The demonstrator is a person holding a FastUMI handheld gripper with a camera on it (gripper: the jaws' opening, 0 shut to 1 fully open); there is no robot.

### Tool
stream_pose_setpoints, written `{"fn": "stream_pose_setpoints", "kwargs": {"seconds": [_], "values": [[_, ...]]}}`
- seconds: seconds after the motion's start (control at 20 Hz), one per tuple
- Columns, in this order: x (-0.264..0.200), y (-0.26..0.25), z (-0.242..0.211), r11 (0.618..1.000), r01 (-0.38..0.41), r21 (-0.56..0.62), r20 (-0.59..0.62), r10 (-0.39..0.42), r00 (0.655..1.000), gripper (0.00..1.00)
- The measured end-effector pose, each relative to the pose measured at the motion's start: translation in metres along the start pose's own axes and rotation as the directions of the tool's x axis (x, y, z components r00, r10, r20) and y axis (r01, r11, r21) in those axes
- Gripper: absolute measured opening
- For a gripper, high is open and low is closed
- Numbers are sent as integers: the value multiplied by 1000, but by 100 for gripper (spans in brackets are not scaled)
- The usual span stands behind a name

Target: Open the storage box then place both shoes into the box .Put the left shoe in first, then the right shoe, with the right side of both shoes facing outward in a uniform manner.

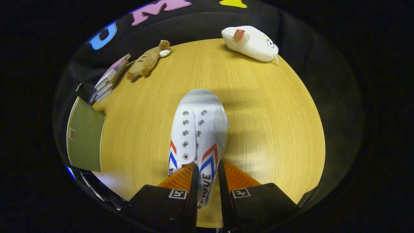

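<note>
Gripper clamps white shoe's side wall above the round wooden table.

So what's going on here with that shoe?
A hand-held pair of tongs is gripping a white canvas shoe with red and blue chevrons by one side wall of its heel end, toe pointing away, over a round wooden table. Beyond it lie a white plush toy and a brown plush animal, with stacked books and a green panel off to one side.
</note>
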State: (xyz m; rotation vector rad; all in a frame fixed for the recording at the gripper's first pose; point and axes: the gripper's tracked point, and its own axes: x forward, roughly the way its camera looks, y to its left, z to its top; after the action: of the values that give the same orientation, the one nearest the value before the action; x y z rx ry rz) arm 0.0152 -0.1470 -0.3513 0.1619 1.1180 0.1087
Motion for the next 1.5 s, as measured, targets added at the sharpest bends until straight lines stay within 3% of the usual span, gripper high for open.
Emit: {"fn": "stream_pose_setpoints", "kwargs": {"seconds": [0.05, 0.1, 0.25, 0.5, 0.75, 1.25, 1.5], "values": [[1, -2, 0, 1000, 3, 5, -9, -3, 1000, 28], [2, -3, -1, 1000, 2, 10, 1, -2, 1000, 27], [0, -6, 2, 999, 5, 35, 9, -5, 1000, 7], [-11, 6, 5, 992, -10, 124, 7, 9, 1000, 7], [-52, 50, 20, 991, -34, 131, 62, 26, 998, 7], [-153, 217, 50, 973, -144, 180, 194, 108, 975, 7], [-178, 309, 46, 972, -179, 149, 210, 146, 967, 7]]}}
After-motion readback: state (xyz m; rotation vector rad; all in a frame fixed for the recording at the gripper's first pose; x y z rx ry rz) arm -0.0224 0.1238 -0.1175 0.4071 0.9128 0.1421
